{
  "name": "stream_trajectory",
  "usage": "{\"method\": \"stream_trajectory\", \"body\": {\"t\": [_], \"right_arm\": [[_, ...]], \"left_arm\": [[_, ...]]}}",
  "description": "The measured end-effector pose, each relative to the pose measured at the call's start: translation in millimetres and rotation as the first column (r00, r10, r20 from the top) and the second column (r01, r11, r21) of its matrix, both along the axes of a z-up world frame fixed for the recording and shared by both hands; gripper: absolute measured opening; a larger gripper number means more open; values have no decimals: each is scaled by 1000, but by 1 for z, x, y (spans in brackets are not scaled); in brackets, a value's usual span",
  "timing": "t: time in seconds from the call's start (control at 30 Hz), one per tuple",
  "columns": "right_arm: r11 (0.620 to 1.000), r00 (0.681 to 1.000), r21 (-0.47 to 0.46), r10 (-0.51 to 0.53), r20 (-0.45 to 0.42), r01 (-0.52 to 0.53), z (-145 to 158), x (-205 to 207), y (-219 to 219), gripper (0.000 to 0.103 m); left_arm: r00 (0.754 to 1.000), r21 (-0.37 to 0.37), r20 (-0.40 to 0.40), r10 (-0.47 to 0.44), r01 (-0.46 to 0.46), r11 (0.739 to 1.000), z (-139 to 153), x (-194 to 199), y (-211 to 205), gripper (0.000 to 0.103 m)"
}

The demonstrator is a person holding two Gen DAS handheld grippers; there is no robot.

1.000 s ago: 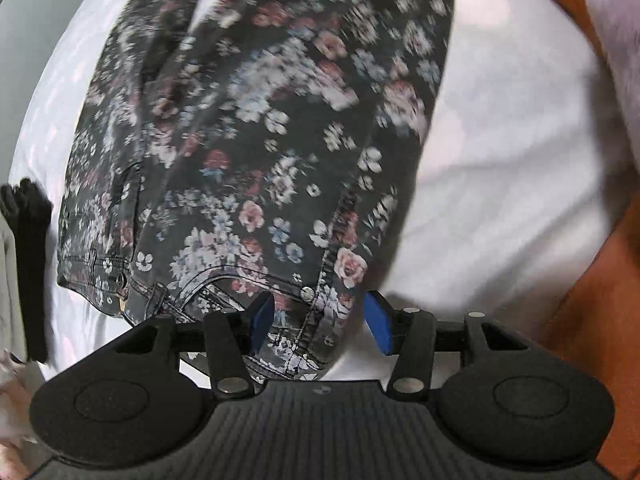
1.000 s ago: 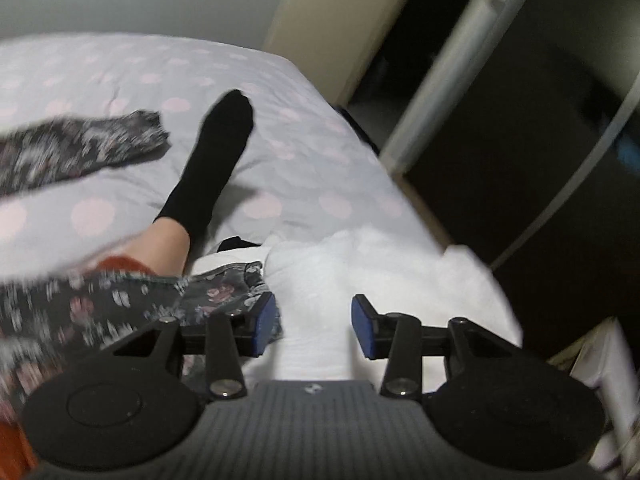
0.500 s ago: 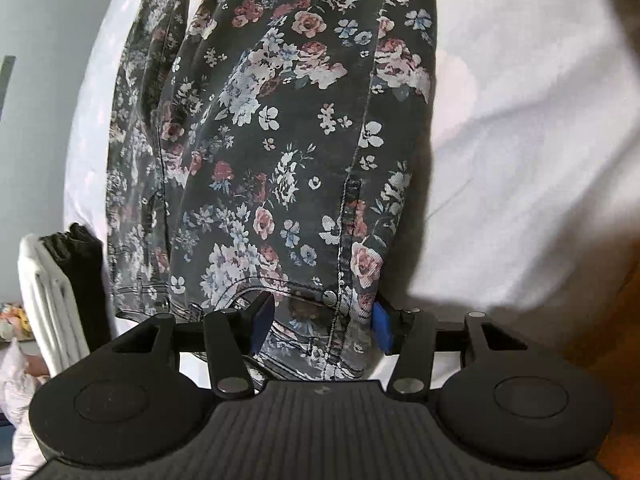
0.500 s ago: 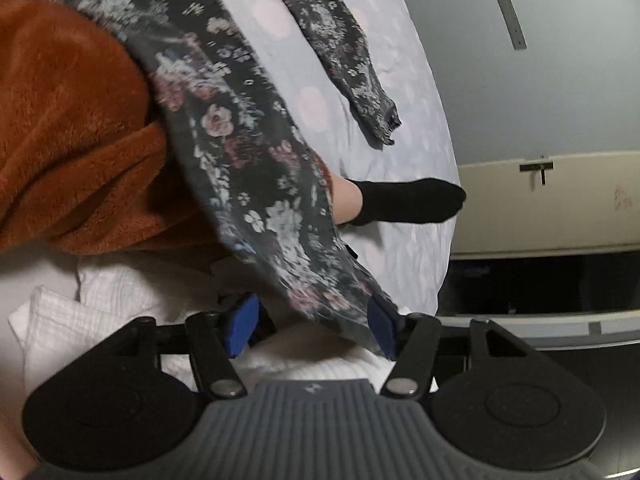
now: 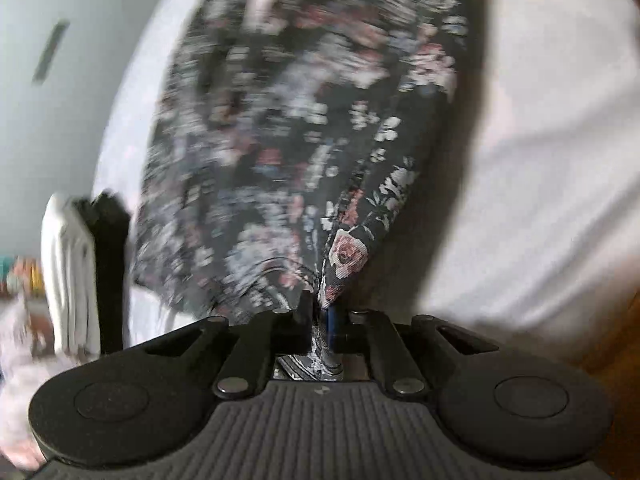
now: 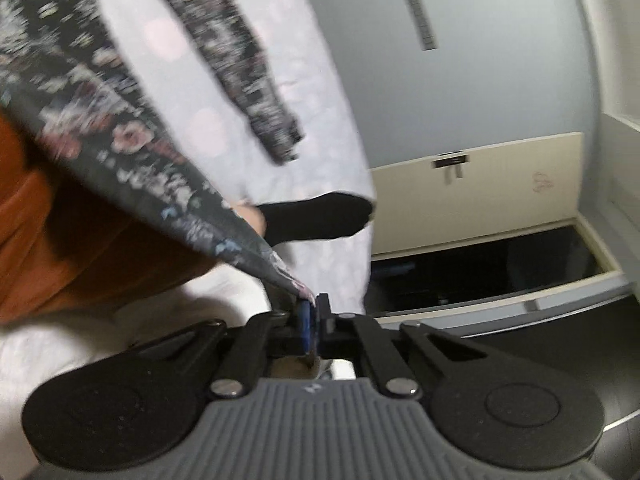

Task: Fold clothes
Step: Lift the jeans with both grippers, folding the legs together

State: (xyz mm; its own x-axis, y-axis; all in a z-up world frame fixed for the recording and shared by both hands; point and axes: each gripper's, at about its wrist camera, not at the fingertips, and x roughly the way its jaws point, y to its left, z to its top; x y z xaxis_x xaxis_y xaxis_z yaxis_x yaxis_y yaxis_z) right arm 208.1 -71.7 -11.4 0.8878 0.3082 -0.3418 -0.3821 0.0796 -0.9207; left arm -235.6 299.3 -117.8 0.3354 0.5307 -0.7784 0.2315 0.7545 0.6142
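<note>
The dark floral trousers (image 5: 280,140) lie lengthwise on the pale bed. My left gripper (image 5: 323,316) is shut on their waistband edge, and the cloth rises from the closed jaws. In the right wrist view the same floral trousers (image 6: 132,148) stretch up and left from my right gripper (image 6: 310,312), which is shut on a pinched corner of them. One trouser leg (image 6: 240,72) lies flat on the bed, its hem toward the bed's edge. The views are motion-blurred.
The bed has a pale sheet with faint pink dots (image 6: 208,128). An orange blanket (image 6: 60,240) lies at the left, over white folded cloth (image 6: 120,312). A person's leg in a black sock (image 6: 320,216) rests on the bed. White and black items (image 5: 84,272) stand at the bed's left side.
Both grippers have closed on the trousers' waist end, each pinching cloth. The fabric is now lifted and pulled taut, and both views blur with motion.
</note>
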Motion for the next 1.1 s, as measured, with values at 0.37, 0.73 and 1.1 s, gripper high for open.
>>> {"method": "stream_trajectory", "body": {"t": [0.37, 0.73, 1.1], "right_arm": [[977, 991, 181, -127, 45, 117, 62, 50, 66, 2], [967, 985, 192, -173, 1, 170, 63, 149, 194, 2], [972, 973, 77, -218, -74, 223, -11, 241, 345, 2]], "left_arm": [[961, -50, 185, 208, -202, 978, 106, 28, 53, 5], [906, -125, 190, 377, -359, 925, 125, 122, 164, 5], [875, -117, 94, 475, -464, 878, 45, 205, 262, 5]]}}
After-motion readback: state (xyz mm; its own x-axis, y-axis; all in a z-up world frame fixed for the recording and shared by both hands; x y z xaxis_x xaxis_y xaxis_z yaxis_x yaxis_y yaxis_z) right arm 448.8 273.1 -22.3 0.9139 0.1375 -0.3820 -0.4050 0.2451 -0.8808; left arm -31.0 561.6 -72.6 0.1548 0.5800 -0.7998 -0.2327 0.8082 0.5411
